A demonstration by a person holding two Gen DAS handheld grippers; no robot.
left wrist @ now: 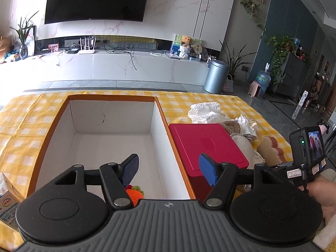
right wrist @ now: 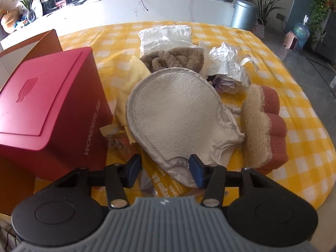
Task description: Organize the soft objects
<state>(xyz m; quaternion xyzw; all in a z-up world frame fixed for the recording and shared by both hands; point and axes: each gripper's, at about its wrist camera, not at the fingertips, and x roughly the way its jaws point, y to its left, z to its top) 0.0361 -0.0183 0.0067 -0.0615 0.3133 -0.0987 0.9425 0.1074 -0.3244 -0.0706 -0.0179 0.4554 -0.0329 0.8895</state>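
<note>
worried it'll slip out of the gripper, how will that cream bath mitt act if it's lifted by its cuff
The cream bath mitt will probably droop: it lies flat and limp over the pile. Its pebbled cloth looks grippy, though the shiny cuff edging between the right gripper fingers may be slicker. It overlaps the yellow cloth, which could drag along.

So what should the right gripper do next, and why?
Probably finish closing on the mitt's cuff, then lift. The right gripper sits over the near end of the white mitt, with the cuff between its pads but not clearly pinched. The big box beside the red box has plenty of room, with only an orange toy inside.
</note>
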